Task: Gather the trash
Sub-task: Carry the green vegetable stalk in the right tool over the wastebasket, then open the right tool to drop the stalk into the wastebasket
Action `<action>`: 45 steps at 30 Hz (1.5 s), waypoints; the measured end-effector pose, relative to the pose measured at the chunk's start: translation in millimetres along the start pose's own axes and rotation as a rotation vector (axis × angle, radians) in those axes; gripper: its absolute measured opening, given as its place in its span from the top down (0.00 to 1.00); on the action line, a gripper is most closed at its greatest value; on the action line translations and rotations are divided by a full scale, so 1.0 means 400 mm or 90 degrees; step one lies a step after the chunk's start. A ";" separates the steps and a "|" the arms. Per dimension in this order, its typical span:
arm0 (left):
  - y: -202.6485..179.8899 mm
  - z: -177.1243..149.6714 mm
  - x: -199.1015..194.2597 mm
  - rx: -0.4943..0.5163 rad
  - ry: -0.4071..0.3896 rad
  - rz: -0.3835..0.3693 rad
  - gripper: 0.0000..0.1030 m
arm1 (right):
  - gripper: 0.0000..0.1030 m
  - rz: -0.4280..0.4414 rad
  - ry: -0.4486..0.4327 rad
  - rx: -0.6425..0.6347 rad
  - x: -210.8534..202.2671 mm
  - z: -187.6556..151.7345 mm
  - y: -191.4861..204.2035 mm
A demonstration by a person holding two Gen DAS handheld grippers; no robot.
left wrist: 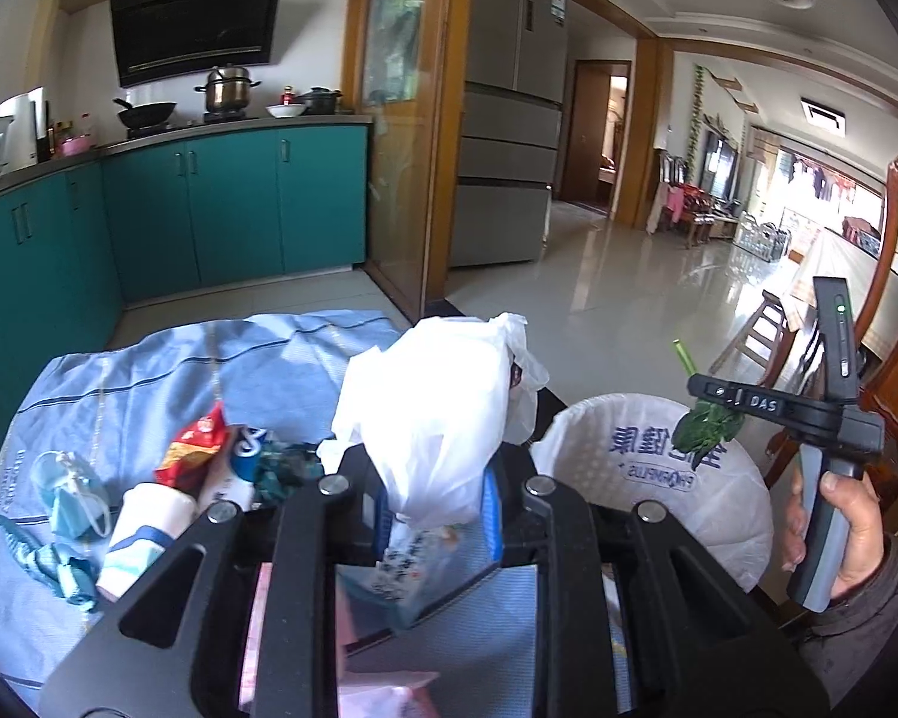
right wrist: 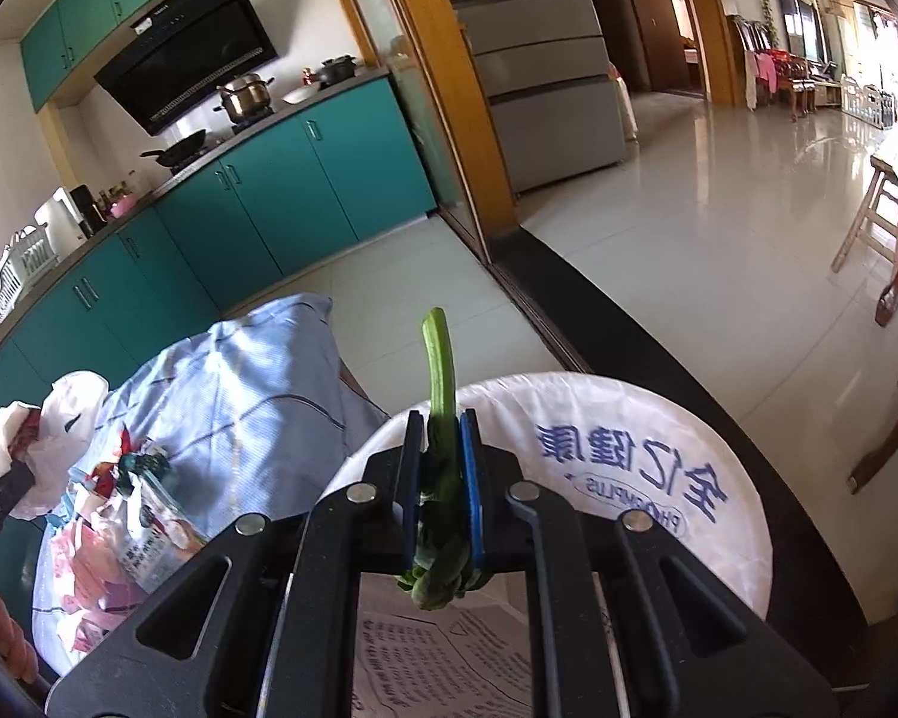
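Note:
My left gripper (left wrist: 437, 478) is shut on a crumpled white plastic bag (left wrist: 431, 413) and holds it above the blue cloth (left wrist: 167, 359). My right gripper (right wrist: 443, 478) is shut on a green vegetable stalk (right wrist: 440, 371) with limp leaves, over the bin lined with a white printed bag (right wrist: 658, 455). The right gripper with the leaf (left wrist: 709, 422) also shows in the left wrist view, over the same bin (left wrist: 616, 449). Trash lies on the cloth: a red snack wrapper (left wrist: 194, 446), a white cup (left wrist: 140, 523), a blue face mask (left wrist: 69, 490), and pink scraps (right wrist: 96, 580).
Teal kitchen cabinets (left wrist: 233, 203) stand behind the table. A steel fridge (left wrist: 509, 119) and a wooden door frame (left wrist: 437, 119) are to the right. A wooden chair (left wrist: 892, 323) and a wooden stool (right wrist: 880, 227) stand on the tiled floor.

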State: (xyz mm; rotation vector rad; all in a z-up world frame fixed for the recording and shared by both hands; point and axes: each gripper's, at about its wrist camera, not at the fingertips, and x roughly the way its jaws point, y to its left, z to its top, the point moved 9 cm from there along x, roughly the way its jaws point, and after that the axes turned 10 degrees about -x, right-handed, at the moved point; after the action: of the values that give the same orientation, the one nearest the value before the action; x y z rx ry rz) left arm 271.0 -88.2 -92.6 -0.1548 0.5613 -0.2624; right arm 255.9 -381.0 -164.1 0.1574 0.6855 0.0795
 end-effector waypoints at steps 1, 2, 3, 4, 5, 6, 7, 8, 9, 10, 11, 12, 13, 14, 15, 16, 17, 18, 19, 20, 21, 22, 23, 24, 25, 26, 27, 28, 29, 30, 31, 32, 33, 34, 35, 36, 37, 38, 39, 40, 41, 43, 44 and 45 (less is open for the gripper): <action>-0.008 -0.004 0.004 0.003 0.002 -0.002 0.77 | 0.87 -0.001 0.004 0.002 0.001 -0.004 -0.010; -0.017 -0.008 0.010 0.007 0.005 -0.003 0.77 | 0.87 -0.004 0.011 0.005 0.005 -0.014 -0.019; -0.019 -0.010 0.014 0.009 0.007 -0.003 0.77 | 0.87 -0.005 0.015 0.008 0.007 -0.016 -0.025; -0.024 -0.013 0.017 0.011 0.009 -0.004 0.77 | 0.87 -0.007 0.021 0.010 0.009 -0.022 -0.030; -0.029 -0.015 0.020 0.013 0.010 -0.004 0.77 | 0.87 -0.009 0.027 0.013 0.013 -0.025 -0.035; -0.034 -0.019 0.022 0.014 0.011 -0.003 0.77 | 0.87 -0.011 0.033 0.015 0.016 -0.032 -0.042; -0.036 -0.021 0.025 0.016 0.013 -0.002 0.77 | 0.87 -0.013 0.038 0.016 0.020 -0.037 -0.046; -0.037 -0.023 0.028 0.016 0.014 -0.001 0.77 | 0.87 -0.016 0.045 0.017 0.024 -0.044 -0.051; -0.039 -0.025 0.028 0.016 0.015 -0.001 0.77 | 0.87 -0.019 0.049 0.019 0.025 -0.050 -0.054; -0.041 -0.026 0.030 0.016 0.017 0.000 0.77 | 0.87 -0.020 0.052 0.021 0.027 -0.053 -0.058; -0.045 -0.024 0.029 0.016 0.017 0.001 0.77 | 0.87 -0.020 0.055 0.022 0.029 -0.056 -0.061; -0.046 -0.025 0.032 0.017 0.018 0.002 0.77 | 0.87 -0.021 0.057 0.023 0.029 -0.056 -0.062; -0.048 -0.027 0.033 0.017 0.019 0.003 0.77 | 0.87 -0.023 0.058 0.024 0.030 -0.057 -0.065; -0.049 -0.026 0.036 0.018 0.020 0.003 0.77 | 0.87 -0.024 0.059 0.024 0.029 -0.057 -0.066; -0.051 -0.028 0.037 0.018 0.020 0.003 0.77 | 0.87 -0.025 0.061 0.024 0.028 -0.059 -0.067; -0.053 -0.030 0.039 0.019 0.021 0.004 0.77 | 0.87 -0.026 0.063 0.023 0.029 -0.061 -0.068; -0.054 -0.031 0.039 0.019 0.022 0.004 0.77 | 0.87 -0.027 0.065 0.022 0.028 -0.060 -0.067; -0.055 -0.032 0.041 0.018 0.022 0.004 0.77 | 0.87 -0.030 0.069 0.021 0.029 -0.062 -0.068; -0.056 -0.033 0.041 0.018 0.022 0.005 0.77 | 0.87 -0.031 0.071 0.020 0.029 -0.064 -0.070; -0.057 -0.035 0.043 0.018 0.023 0.005 0.77 | 0.87 -0.035 0.074 0.020 0.030 -0.066 -0.072; -0.058 -0.036 0.044 0.018 0.024 0.005 0.77 | 0.87 -0.037 0.076 0.019 0.032 -0.066 -0.073; -0.059 -0.036 0.045 0.019 0.024 0.006 0.77 | 0.87 -0.039 0.078 0.020 0.032 -0.067 -0.075; -0.059 -0.038 0.045 0.020 0.024 0.006 0.77 | 0.87 -0.041 0.080 0.020 0.034 -0.068 -0.076; -0.061 -0.039 0.046 0.020 0.025 0.007 0.77 | 0.87 -0.043 0.084 0.022 0.035 -0.070 -0.079; -0.062 -0.041 0.047 0.021 0.025 0.008 0.77 | 0.87 -0.044 0.086 0.023 0.036 -0.071 -0.083; -0.062 -0.042 0.048 0.022 0.026 0.008 0.77 | 0.87 -0.044 0.090 0.024 0.038 -0.074 -0.085; -0.062 -0.043 0.049 0.022 0.026 0.009 0.77 | 0.87 -0.044 0.092 0.025 0.040 -0.075 -0.086; -0.062 -0.044 0.050 0.022 0.026 0.009 0.77 | 0.87 -0.043 0.096 0.026 0.041 -0.078 -0.086; -0.062 -0.045 0.050 0.022 0.027 0.010 0.77 | 0.87 -0.043 0.099 0.025 0.042 -0.079 -0.086; -0.062 -0.045 0.050 0.022 0.027 0.010 0.77 | 0.87 -0.045 0.103 0.026 0.044 -0.082 -0.088; -0.061 -0.045 0.050 0.021 0.027 0.010 0.77 | 0.87 -0.045 0.105 0.028 0.045 -0.083 -0.090; -0.060 -0.044 0.049 0.019 0.027 0.010 0.76 | 0.87 -0.045 0.107 0.031 0.045 -0.085 -0.091; -0.059 -0.044 0.049 0.017 0.028 0.008 0.76 | 0.82 -0.039 0.107 0.038 0.044 -0.084 -0.092; -0.058 -0.043 0.050 0.014 0.029 0.007 0.76 | 0.71 -0.037 0.106 0.044 0.043 -0.084 -0.094; -0.057 -0.044 0.051 0.011 0.031 0.004 0.77 | 0.64 -0.034 0.103 0.051 0.039 -0.081 -0.097; -0.058 -0.045 0.052 0.010 0.033 0.002 0.76 | 0.52 -0.033 0.093 0.060 0.029 -0.075 -0.101; -0.060 -0.047 0.055 0.008 0.036 0.000 0.76 | 0.44 -0.033 0.086 0.063 0.022 -0.071 -0.104; -0.063 -0.051 0.057 0.007 0.039 -0.002 0.76 | 0.41 -0.034 0.076 0.064 0.014 -0.064 -0.105; -0.068 -0.054 0.061 0.006 0.043 -0.008 0.76 | 0.38 -0.037 0.065 0.065 0.003 -0.056 -0.108; -0.075 -0.059 0.066 0.004 0.047 -0.014 0.76 | 0.35 -0.041 0.058 0.066 -0.004 -0.052 -0.111; -0.082 -0.062 0.071 0.000 0.051 -0.024 0.76 | 0.34 -0.045 0.049 0.071 -0.013 -0.046 -0.117; -0.120 -0.076 0.087 -0.003 0.069 -0.065 0.76 | 0.31 -0.050 0.036 0.085 -0.025 -0.036 -0.129; -0.146 -0.087 0.100 0.000 0.083 -0.085 0.76 | 0.31 -0.051 0.025 0.098 -0.035 -0.030 -0.139; -0.168 -0.098 0.110 0.001 0.094 -0.099 0.76 | 0.31 -0.050 0.018 0.108 -0.042 -0.026 -0.145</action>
State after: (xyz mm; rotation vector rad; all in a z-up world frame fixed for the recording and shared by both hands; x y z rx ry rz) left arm 271.9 -167.8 -133.2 -0.1778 0.6971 -0.4274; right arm 237.6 -439.1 -171.4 0.2920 0.7261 -0.0520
